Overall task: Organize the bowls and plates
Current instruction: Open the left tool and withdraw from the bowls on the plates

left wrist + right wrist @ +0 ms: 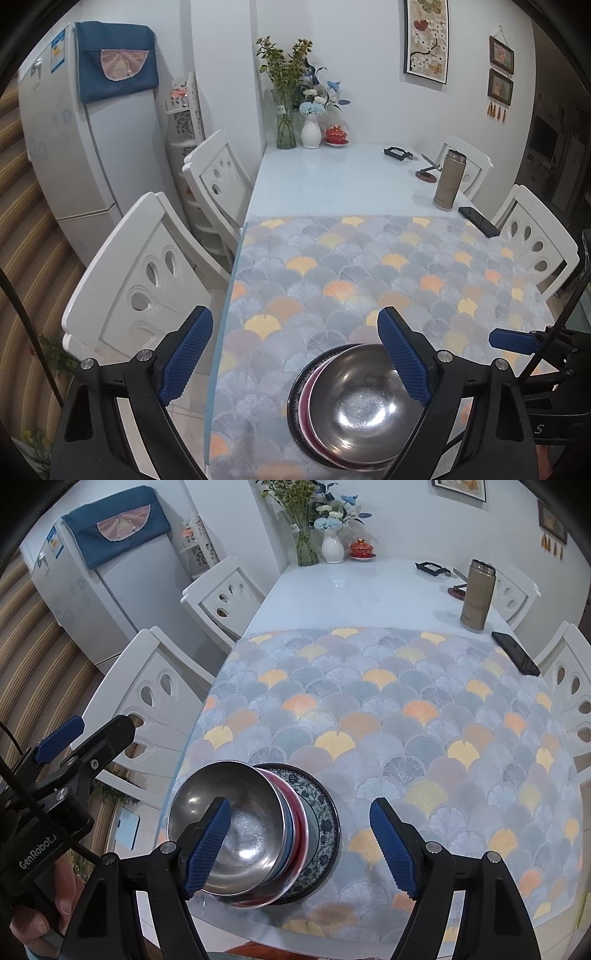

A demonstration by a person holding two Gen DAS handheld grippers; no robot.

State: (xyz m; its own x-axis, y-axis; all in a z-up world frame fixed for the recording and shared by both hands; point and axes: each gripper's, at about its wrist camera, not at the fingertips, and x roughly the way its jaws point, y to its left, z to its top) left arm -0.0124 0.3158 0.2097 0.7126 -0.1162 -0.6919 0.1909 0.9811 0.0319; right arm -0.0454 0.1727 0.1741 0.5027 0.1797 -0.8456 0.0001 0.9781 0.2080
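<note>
The left gripper [295, 354] hung released, jaws spread wide over the near left edge of the worktop [332, 181], its right pad just above the rim of the steel bowl [354, 402] without pressing it. The right gripper [299, 845] was likewise unclenched, its left pad in front of that bowl [236, 823]. Only the right view showed the whole stack, steel bowl nested in a red bowl [295, 834] on a blue-patterned plate [321, 819], and a hand [48, 908] on the left tool.

Shiny steel bowl [236, 830] mirrors light; beneath it a glazed patterned plate [321, 812]. The table [332, 177] is glossy, its mat [406, 720] matt; tool pads [404, 358] are knurled.
</note>
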